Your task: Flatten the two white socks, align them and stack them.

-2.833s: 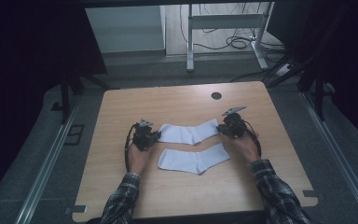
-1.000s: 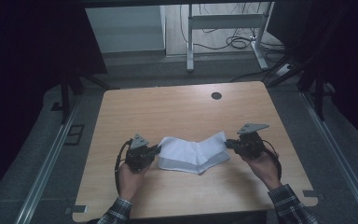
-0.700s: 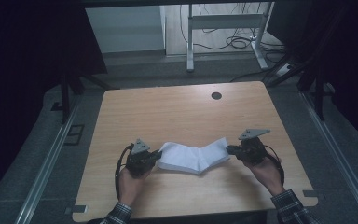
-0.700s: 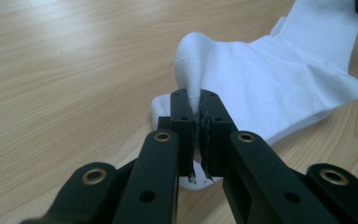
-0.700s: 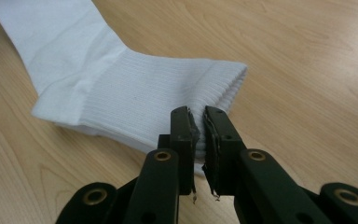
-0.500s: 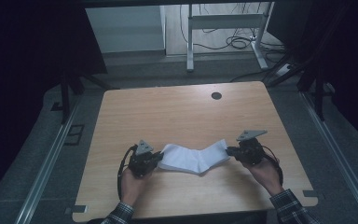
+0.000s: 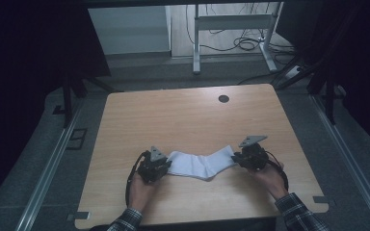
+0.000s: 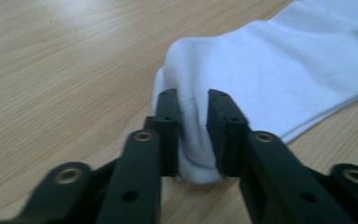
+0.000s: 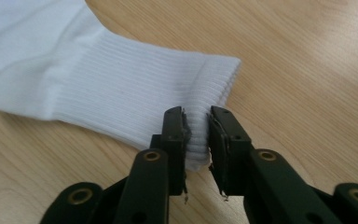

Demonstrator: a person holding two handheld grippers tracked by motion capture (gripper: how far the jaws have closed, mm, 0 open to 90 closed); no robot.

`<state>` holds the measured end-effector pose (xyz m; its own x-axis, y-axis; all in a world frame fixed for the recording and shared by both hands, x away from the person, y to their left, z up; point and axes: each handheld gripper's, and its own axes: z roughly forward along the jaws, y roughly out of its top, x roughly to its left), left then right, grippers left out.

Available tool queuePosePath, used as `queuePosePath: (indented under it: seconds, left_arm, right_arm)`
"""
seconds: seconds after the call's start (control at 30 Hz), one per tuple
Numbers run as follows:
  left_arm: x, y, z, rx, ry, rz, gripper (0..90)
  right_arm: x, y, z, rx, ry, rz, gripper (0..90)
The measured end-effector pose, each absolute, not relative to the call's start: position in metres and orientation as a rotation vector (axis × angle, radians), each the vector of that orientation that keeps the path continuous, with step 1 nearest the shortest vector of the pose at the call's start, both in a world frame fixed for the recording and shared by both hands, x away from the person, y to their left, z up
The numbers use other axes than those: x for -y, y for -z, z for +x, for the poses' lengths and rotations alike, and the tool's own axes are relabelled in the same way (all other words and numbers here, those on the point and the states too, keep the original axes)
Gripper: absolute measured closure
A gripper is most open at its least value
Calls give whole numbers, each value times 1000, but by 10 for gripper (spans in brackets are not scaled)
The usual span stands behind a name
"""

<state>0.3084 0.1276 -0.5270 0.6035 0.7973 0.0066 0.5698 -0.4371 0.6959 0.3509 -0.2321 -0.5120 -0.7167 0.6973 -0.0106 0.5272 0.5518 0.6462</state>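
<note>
Two white socks (image 7: 200, 163) lie stacked in a shallow V on the wooden table (image 7: 183, 120), near its front edge. My left gripper (image 7: 166, 166) is at their left end. In the left gripper view the jaws of this left gripper (image 8: 193, 135) are shut on the rounded toe end of the socks (image 8: 270, 70), and a second layer shows beneath. My right gripper (image 7: 236, 159) is at the right end. The right gripper view has that right gripper (image 9: 196, 140) pinching the ribbed cuff of the socks (image 9: 112, 88).
A dark round hole (image 7: 223, 98) sits near the table's far edge. Bare wood stretches across the far half of the table. Beyond it stand white desk legs (image 7: 196, 43) and cables on the floor (image 7: 250, 43). Metal rails run along both sides.
The two socks lay apart at first. Both grippers carried the far sock toward the person and lowered it onto the near one, where it now lies flatter.
</note>
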Motion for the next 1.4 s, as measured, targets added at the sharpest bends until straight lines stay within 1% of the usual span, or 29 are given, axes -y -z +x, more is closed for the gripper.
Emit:
queuePosePath:
  seconds: [0.07,0.13,0.23,0.27,0.37,0.5,0.7,0.93,1.17,1.23,1.4]
  left_arm:
    - [-127,529,309,-1083,-451,2187,674]
    - [-126,531,309,-1091,-444,2197,621]
    - [-125,531,309,-1103,-458,2194,559]
    - [-125,530,309,-1108,-470,2190,520]
    - [-127,528,310,-1124,-478,2160,458]
    - [-131,525,310,-1136,-444,2102,385]
    - [-136,517,308,-1116,-413,2056,320]
    - [-142,511,300,-1087,-381,2045,260]
    - [-147,506,288,-1056,-385,2046,246]
    - [-149,506,285,-1044,-373,2051,222]
    - [-159,509,277,-1057,-391,2072,191]
  right_arm:
    - [234,515,352,-2534,-911,1041,685]
    - [235,516,353,-2539,-916,1055,668]
    - [236,516,354,-2530,-919,1062,612]
    - [236,516,354,-2527,-922,1062,598]
    - [237,515,354,-2516,-930,1059,557]
    - [239,513,354,-2499,-957,1059,493]
    - [242,507,352,-2475,-989,1055,411]
    - [248,497,343,-2455,-1026,1052,341]
    - [258,495,332,-2447,-1042,1050,314]
    - [262,496,329,-2440,-1042,1054,310]
    - [277,499,324,-2429,-1050,1077,290]
